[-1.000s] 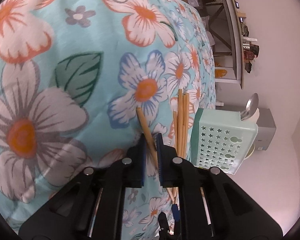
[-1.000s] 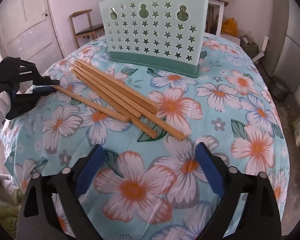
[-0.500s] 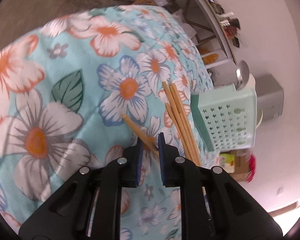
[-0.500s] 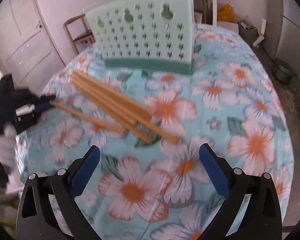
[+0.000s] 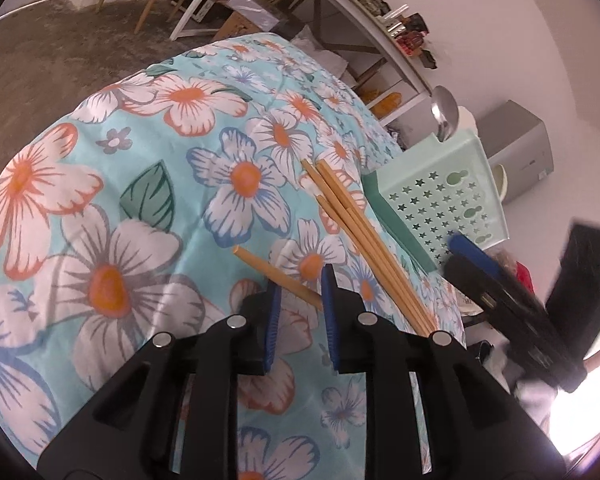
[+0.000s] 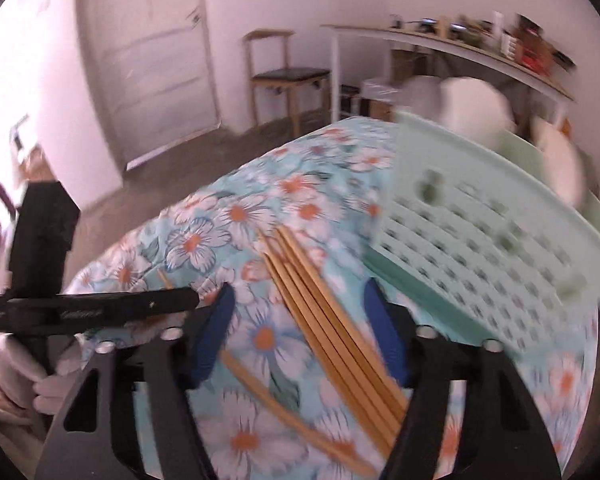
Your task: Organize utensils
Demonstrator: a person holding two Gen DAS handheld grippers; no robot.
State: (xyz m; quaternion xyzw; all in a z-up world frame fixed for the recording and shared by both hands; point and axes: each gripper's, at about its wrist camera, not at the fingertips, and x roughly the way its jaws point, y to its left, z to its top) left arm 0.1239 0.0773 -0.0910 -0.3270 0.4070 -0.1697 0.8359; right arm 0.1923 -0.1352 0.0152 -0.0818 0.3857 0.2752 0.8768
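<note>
Left gripper (image 5: 300, 300) jaws parted, single chopstick (image 5: 276, 276) between, on floral cloth (image 5: 148, 128); right gripper (image 6: 300, 316) jaws wide, straddling chopstick bundle (image 6: 328, 320) beside green holder (image 6: 480, 248)

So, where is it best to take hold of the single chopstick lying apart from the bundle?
Grip the single chopstick mid-shaft, from above, fingers across its length: it lies flat on the tablecloth, clear of the bundle.

left tongs (image 5: 300, 300): opened off single chopstick (image 5: 276, 276) | right tongs (image 6: 300, 312): moved over chopstick bundle (image 6: 332, 328)
</note>
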